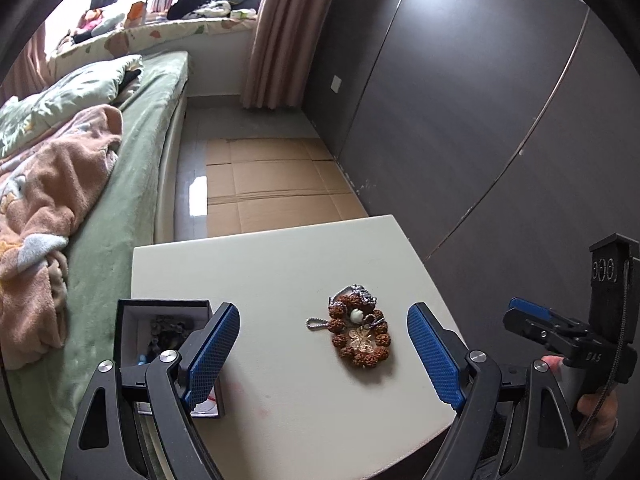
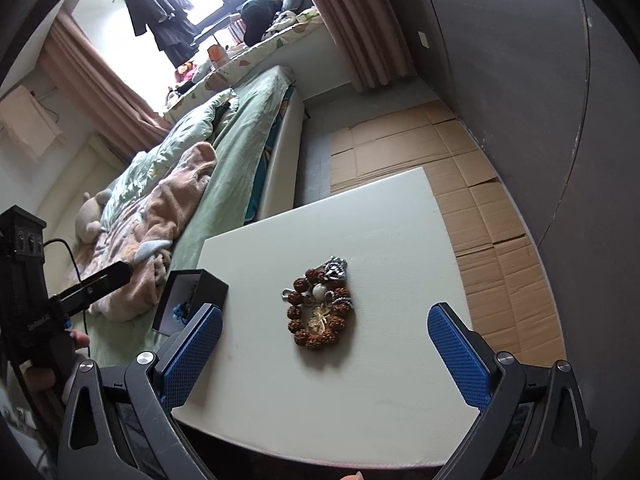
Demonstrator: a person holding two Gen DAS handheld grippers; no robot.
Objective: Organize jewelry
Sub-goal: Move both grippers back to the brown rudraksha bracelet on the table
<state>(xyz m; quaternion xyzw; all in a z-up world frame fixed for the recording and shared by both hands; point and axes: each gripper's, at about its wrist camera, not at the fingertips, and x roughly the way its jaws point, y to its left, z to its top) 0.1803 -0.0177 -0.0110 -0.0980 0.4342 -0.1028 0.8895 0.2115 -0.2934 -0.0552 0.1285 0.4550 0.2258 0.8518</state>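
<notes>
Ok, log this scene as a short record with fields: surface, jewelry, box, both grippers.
surface: white table beside a green bed
jewelry: brown bead bracelet in a pile with silver ball chains, on the tabletop
box: black jewelry box, open, at the table's bed-side edge, some items inside
left gripper: open, empty, above the table
right gripper: open, empty, above the table

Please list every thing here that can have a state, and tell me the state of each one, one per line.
left hand-held gripper: open, nothing between the pads.
right hand-held gripper: open wide, nothing between the pads.
black box: open, no lid on it, small items inside.
brown bead bracelet: lying flat on the table, in a closed loop.
silver chain: piled loosely on the bracelet, one end trailing onto the table.
</notes>
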